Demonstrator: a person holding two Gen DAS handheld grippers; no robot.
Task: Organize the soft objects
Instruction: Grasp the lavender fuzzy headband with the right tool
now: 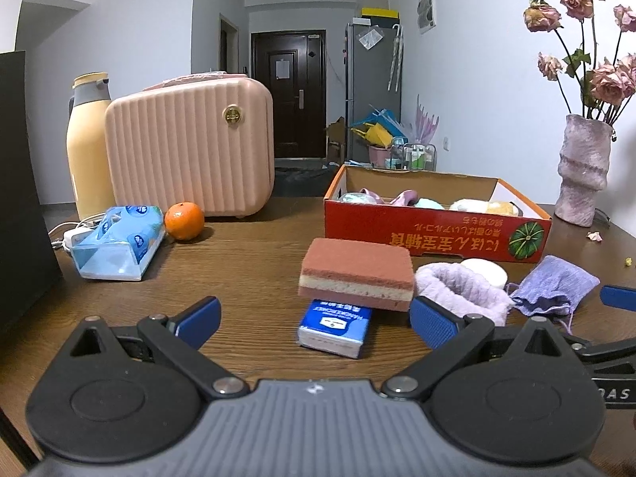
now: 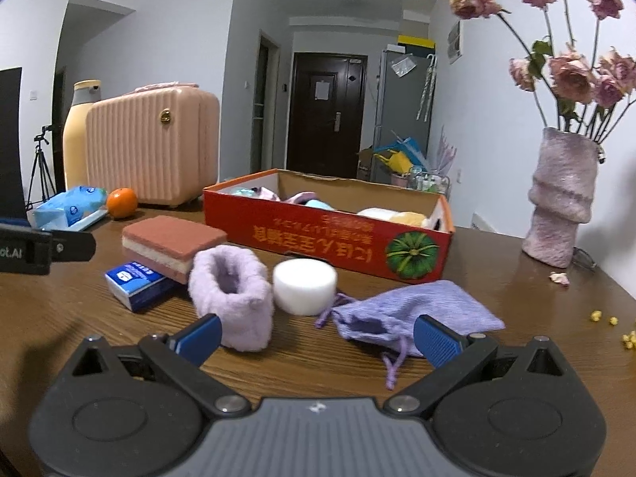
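Five soft items sit loose on the brown wood-grain desk (image 2: 497, 278), in front of the red cardboard box with the pumpkin print (image 2: 318, 234), which already holds several pastel soft things (can't id each one). Loose ones, L to R in the right wrist view: small blue tissue pack (image 2: 137, 284) w/ the pink-and-cream layered sponge block (image 2: 171, 244) resting partly on top of it, fuzzy lilac knitted cuff (image 2: 234, 294) standing open end up, white foam puck (image 2: 304, 286) just beside it, flat purple drawstring pouch (image 2: 413, 310) w/ cords trailing toward the camera.

Step in hand, as I read it: pre-grasp, picking the next item for the box. Neither tool holds anything. Right gripper (image 2: 316, 338) has jaws wide apart, low over the desk, lilac cuff near its L finger, pouch near its R finger, puck roughly centred ahead. Left gripper (image 1: 314, 324) also has jaws spread, aimed at the tissue pack and sponge.

Next move prob: right goes fwd and closes on puck or cuff, lifts, carries over the box's near wall, lets go. Needs a gentle squeeze since foam and knit deform. Sponge should come off the tissue pack first, else the pack gets dragged along.
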